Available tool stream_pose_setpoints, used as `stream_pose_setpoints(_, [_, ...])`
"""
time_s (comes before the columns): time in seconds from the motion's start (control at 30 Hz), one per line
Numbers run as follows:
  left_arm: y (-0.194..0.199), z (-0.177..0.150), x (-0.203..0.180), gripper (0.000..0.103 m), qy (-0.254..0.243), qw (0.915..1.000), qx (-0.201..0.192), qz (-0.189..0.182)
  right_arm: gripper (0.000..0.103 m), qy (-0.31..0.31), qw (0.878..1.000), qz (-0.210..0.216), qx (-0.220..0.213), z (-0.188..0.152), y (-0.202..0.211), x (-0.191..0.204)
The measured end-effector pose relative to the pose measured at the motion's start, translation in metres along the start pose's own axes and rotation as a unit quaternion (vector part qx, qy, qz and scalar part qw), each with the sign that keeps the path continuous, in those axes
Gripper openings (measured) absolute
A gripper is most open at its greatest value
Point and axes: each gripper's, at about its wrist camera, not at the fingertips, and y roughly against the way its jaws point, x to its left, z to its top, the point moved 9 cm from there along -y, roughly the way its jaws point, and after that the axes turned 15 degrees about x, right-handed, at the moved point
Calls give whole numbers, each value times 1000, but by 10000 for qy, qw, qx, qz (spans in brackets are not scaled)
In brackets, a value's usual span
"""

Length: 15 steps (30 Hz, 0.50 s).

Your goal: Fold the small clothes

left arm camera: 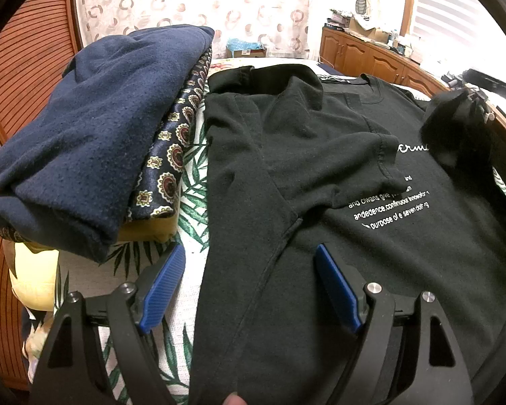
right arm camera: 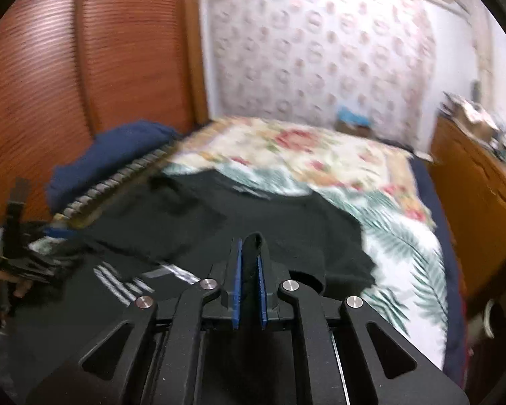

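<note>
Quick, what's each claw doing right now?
Left gripper: jaws open, holding nothing, above the black T-shirt.
Right gripper: jaws shut on T-shirt fabric.

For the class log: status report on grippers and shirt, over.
Left gripper open over black T-shirt. Right gripper shut on its fabric. Folded stack beside, not blocking.

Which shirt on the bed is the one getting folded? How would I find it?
Look at the bed with the leafy green bedspread. Beside the stack of folded clothes topped by a navy blue fleece lies a black T-shirt, spread out flat. It is the only one with white writing on its front, and the right gripper pinches one sleeve.
</note>
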Motion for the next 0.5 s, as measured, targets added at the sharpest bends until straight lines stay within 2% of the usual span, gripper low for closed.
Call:
stream_pose_setpoints(0.03, [0,0,0,80,0,10000,0,1,24,67,10000,19,-21,5,0,6])
stream_pose_setpoints(0.07, [0,0,0,80,0,10000,-1,1,44,137,9999,-6,-22,7,-1,10])
stream_pose_setpoints(0.1, [0,0,0,80,-1,10000,-1,2,51,193,9998,-65,-36,8,-1,12])
stream_pose_setpoints(0.23, [0,0,0,80,5,10000,-1,-1,52,17,9990,-399,184,-5,-6,-1])
stream_pose_setpoints(0.33, [3,-1,2,80,41,9999,-62,78,52,-119,9968,-660,429,-29,-12,-17])
stream_pose_setpoints(0.4, [13,-1,2,80,69,9995,-251,190,52,-217,9937,-883,658,-50,-18,-32])
stream_pose_setpoints(0.5, [28,0,-9,80,14,9991,-413,33,52,-412,9902,-984,907,-80,-25,-51])
